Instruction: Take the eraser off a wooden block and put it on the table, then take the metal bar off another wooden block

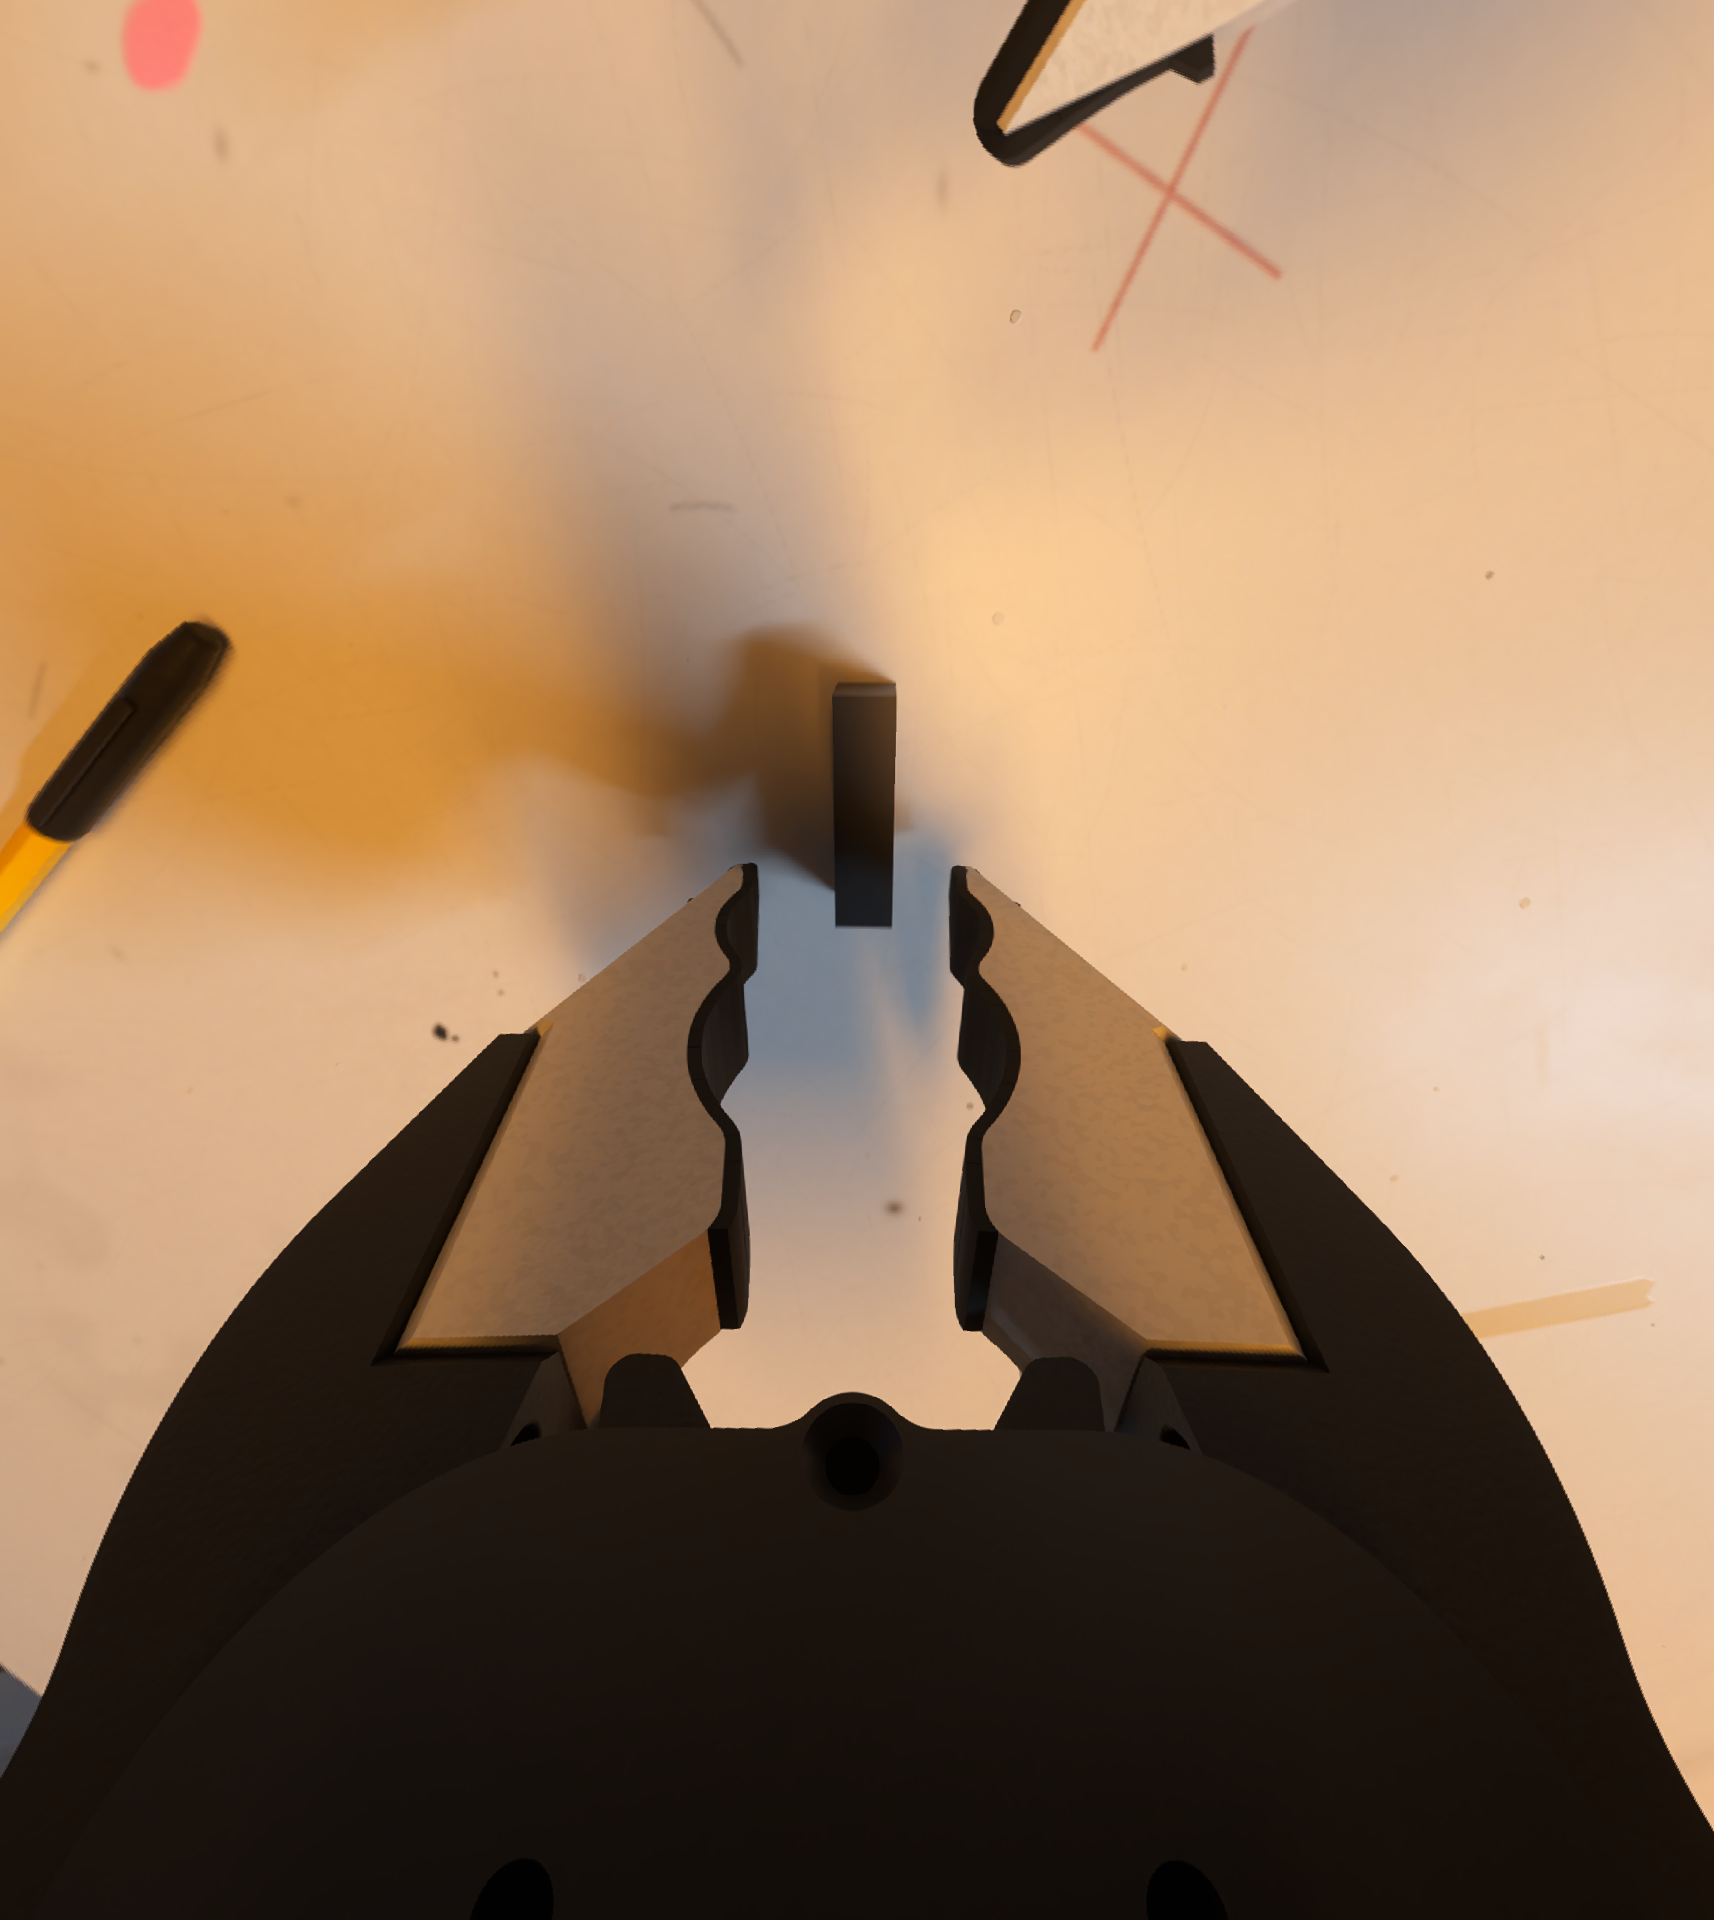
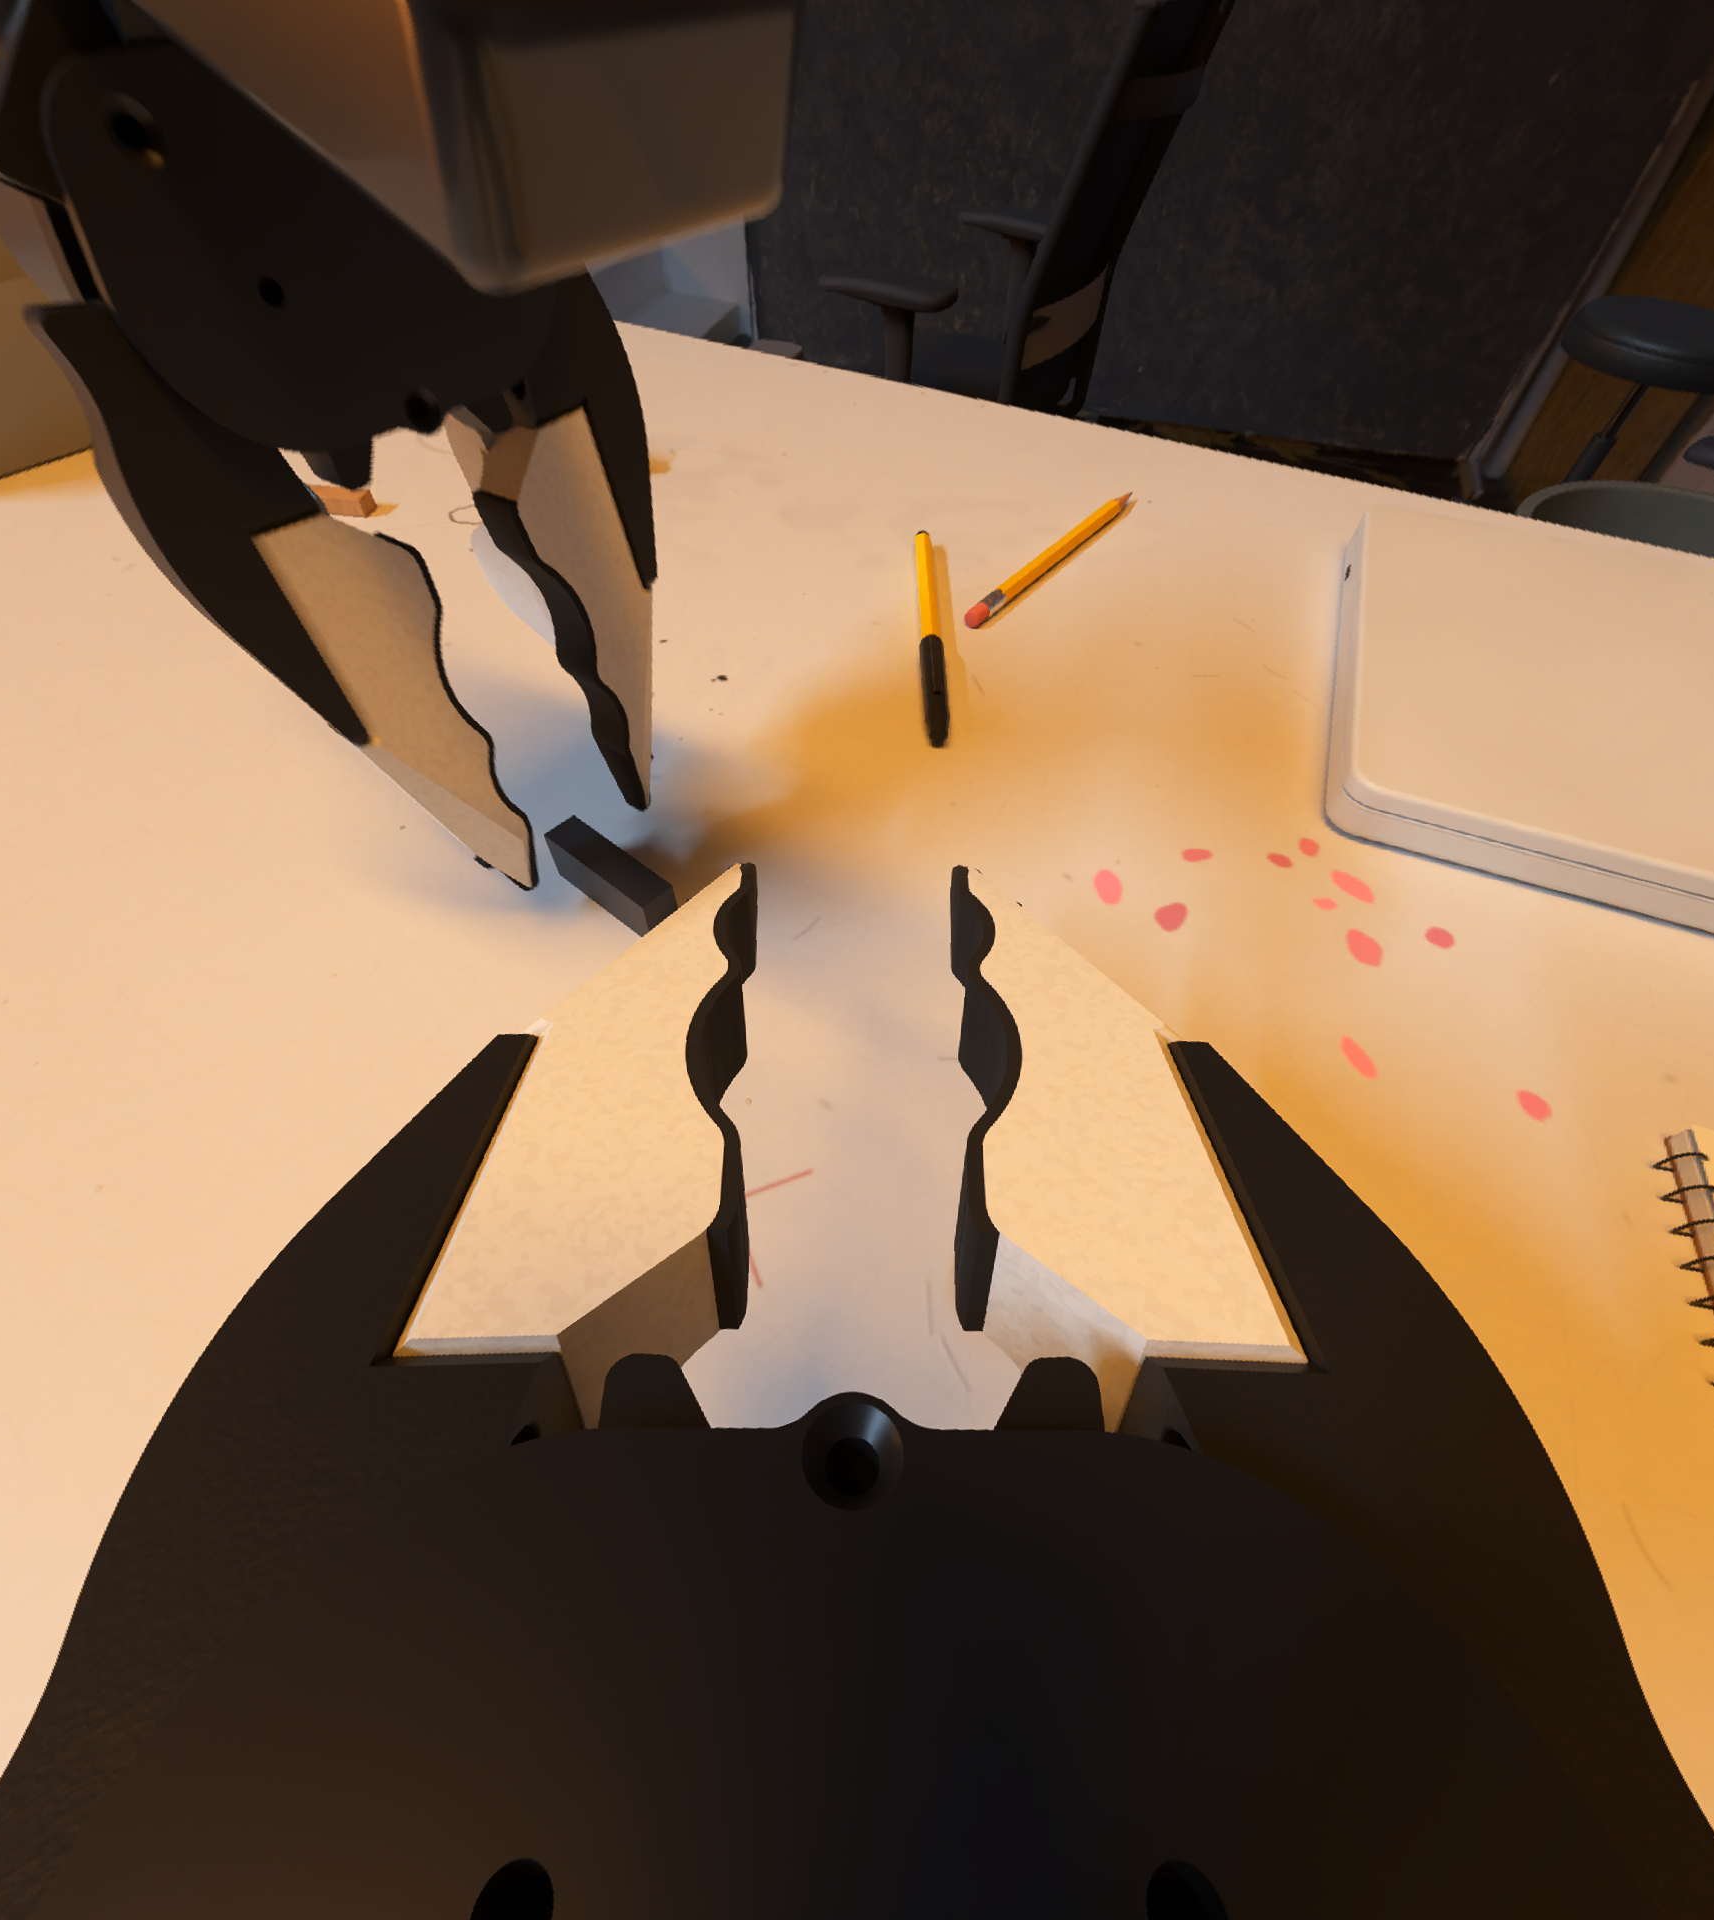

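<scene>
Matte black eraser [image 1: 863,800] slab on table [image 1: 1352,727]; left gripper [image 1: 853,894] apparently parted.

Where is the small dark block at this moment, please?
The small dark block lies flat on the table, just beyond the open left hand-held gripper, ungripped; in the right wrist view it sits left of centre, below that gripper.

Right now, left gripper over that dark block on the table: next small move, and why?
Probably lift the left gripper straight up and away. Its jaws are open and the black eraser lies flat on the table between the fingertips, apparently released, so step one looks done. The metal bar is not in view.
</scene>
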